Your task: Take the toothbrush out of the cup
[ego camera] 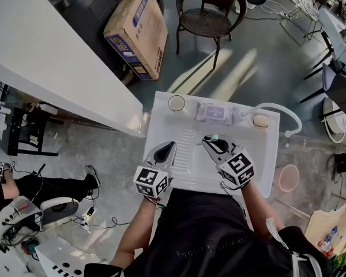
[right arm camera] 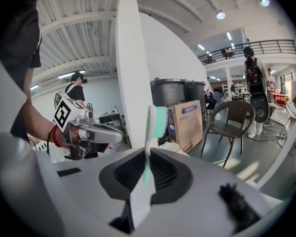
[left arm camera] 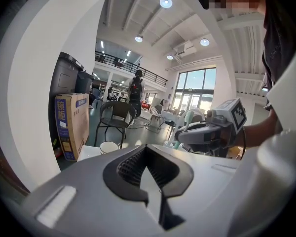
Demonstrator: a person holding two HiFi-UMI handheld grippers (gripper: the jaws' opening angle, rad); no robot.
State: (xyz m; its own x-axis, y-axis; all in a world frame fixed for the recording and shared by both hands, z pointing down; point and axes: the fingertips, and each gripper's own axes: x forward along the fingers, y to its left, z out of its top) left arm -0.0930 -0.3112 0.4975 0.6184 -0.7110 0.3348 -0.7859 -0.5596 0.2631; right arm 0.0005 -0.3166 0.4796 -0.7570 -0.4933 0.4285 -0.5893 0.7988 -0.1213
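The toothbrush (right arm camera: 148,174) is slim and white with a teal stripe on its handle and teal bristles, and the right gripper (right arm camera: 148,152) has its jaws clamped on the handle. Its long axis runs along the gap between the jaws, with the head sticking out past their tips and the bristles facing right in the right gripper view. It hangs over the white washstand (ego camera: 264,154), well apart from the white cup (ego camera: 176,103), whose mouth shows only its own inside, while the left gripper (left arm camera: 146,148) hovers nearby, jaws together and empty.
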